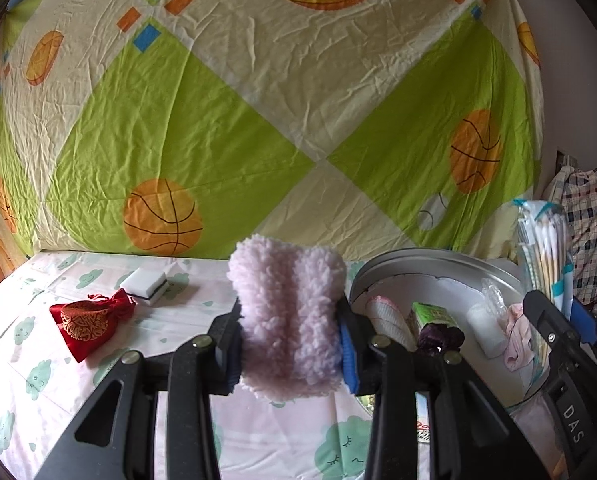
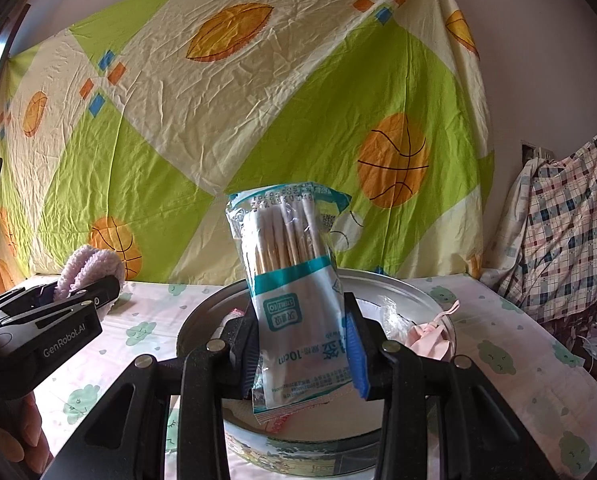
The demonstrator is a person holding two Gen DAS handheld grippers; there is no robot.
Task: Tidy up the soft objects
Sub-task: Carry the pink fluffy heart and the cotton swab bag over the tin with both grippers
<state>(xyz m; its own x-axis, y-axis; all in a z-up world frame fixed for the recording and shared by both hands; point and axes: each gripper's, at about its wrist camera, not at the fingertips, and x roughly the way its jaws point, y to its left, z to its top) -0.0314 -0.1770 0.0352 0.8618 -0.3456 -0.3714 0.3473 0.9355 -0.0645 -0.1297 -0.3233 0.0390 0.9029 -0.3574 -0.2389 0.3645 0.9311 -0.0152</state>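
Soft things were in both my tools at this moment. My left gripper (image 1: 288, 354) was clenched on a pale pink fluffy piece (image 1: 288, 312), which stood upright between the blue pads, above the bed cover (image 1: 38, 360) with green cloud faces. My right gripper (image 2: 304, 354) was clenched on a plastic pack of cotton swabs (image 2: 294, 300), held upright over the round metal tin (image 2: 402, 286). On the pack I could read "10cm" and a teal square label with mirrored letters that I could not make out; the small print at its top and bottom was too small for me. From the right wrist view, the side of the left gripper showed the words "GenRobot.AI", and a person's hand (image 2: 26, 432) was under it. From the left wrist view, the right gripper carried the letters "DAS".

Inside the tin lay a green packet (image 1: 432, 314), a dark purple thing (image 1: 438, 338) and a pink cloth (image 1: 516, 338). Left on the bed cover were a red pouch (image 1: 88, 322) with gold pattern and, just behind it, a white sponge block (image 1: 146, 282).
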